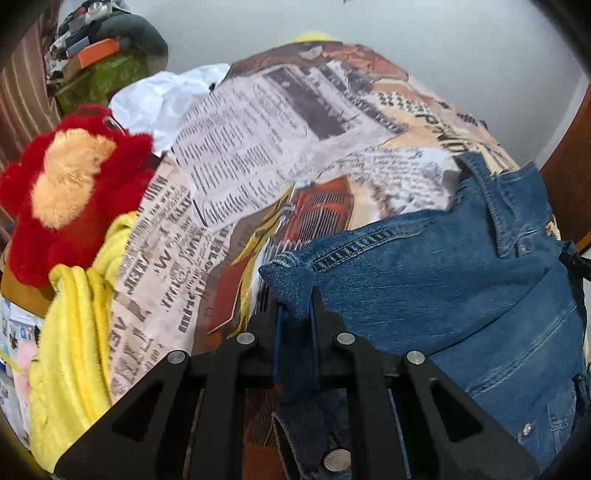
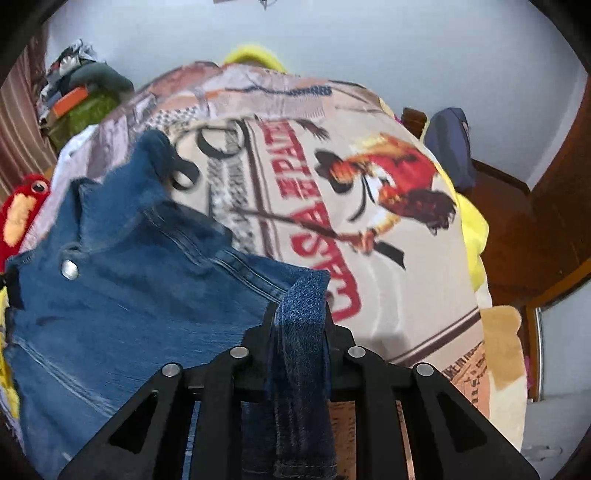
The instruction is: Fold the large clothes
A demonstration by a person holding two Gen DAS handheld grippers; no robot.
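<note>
Nearest the lens, left gripper [image 1: 298,308] pinched tight on a bunched edge of the denim jacket [image 1: 443,288], right gripper [image 2: 301,314] likewise clamped on another denim fold, the jacket spread between them over a newspaper-print bedspread [image 1: 258,147]. Beyond, a pale wall [image 1: 406,29] and dark wooden furniture [image 2: 535,221]. Only in the left view, a yellow blanket [image 1: 74,332] and white cloth [image 1: 162,99] beside the red plush toy [image 1: 74,184]; only in the right, a rooster print [image 2: 388,184] on the spread.
</note>
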